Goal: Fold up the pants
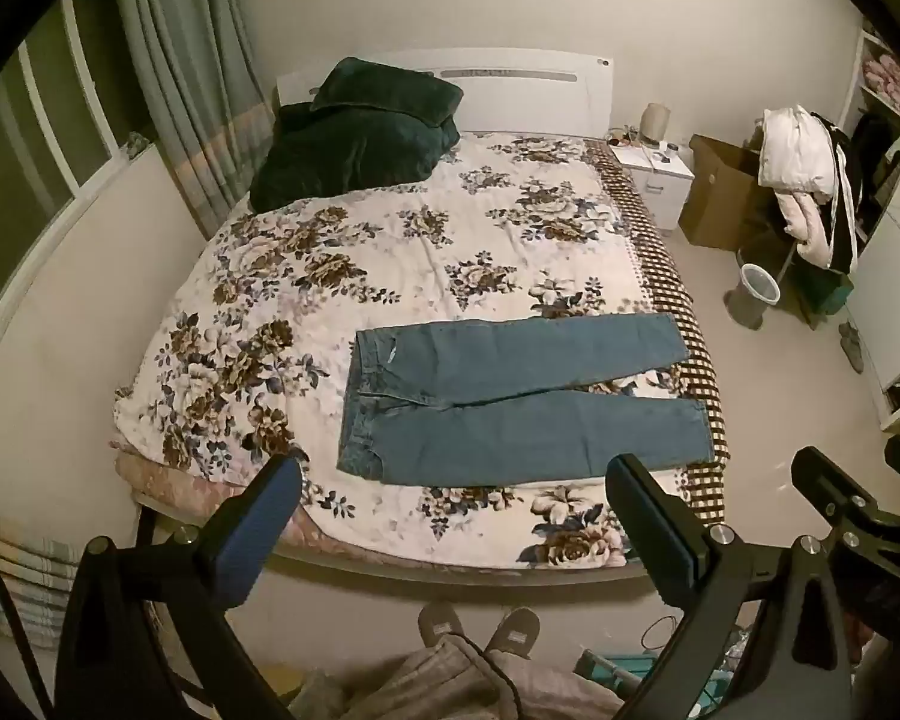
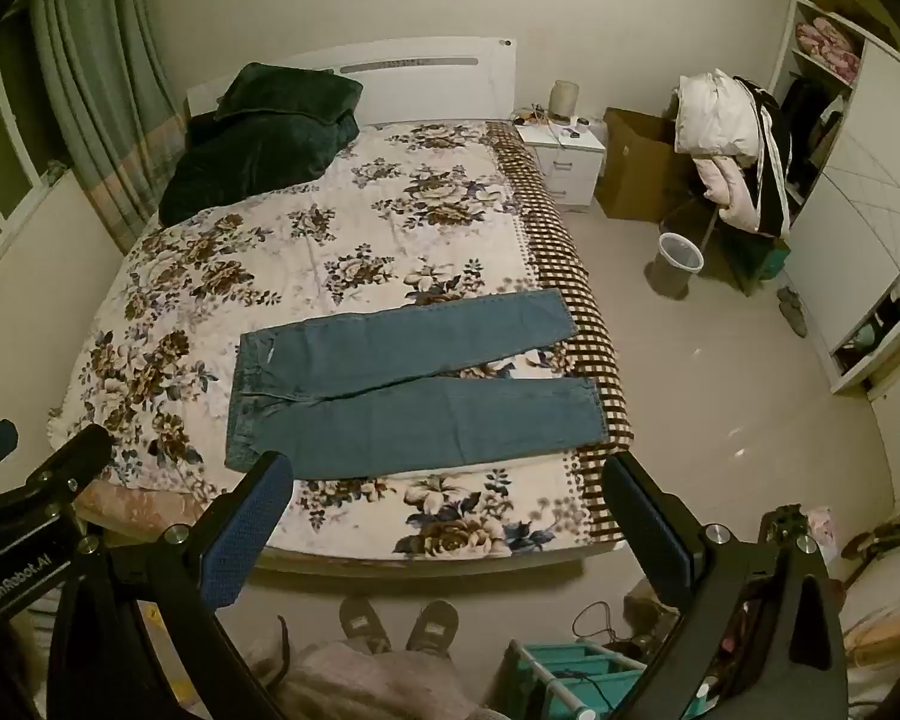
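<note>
Nothing is folded yet: the jeans (image 1: 510, 402) lie flat, legs apart, mid-frame on the bed (image 1: 390, 252), both the left gripper (image 1: 450, 516) and right gripper (image 2: 450, 516) released and empty.

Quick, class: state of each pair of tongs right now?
Left tongs: open, holding nothing, above the bed edge near the jeans.
Right tongs: open, holding nothing.

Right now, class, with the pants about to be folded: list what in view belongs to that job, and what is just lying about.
Belongs to the job:
- blue jeans, spread flat, legs apart
- bed they lie on
- left gripper, open, empty
- right gripper, open, empty

Just lying about:
- dark green blanket
- nightstand
- cardboard box
- waste bin
- heap of clothes
</note>
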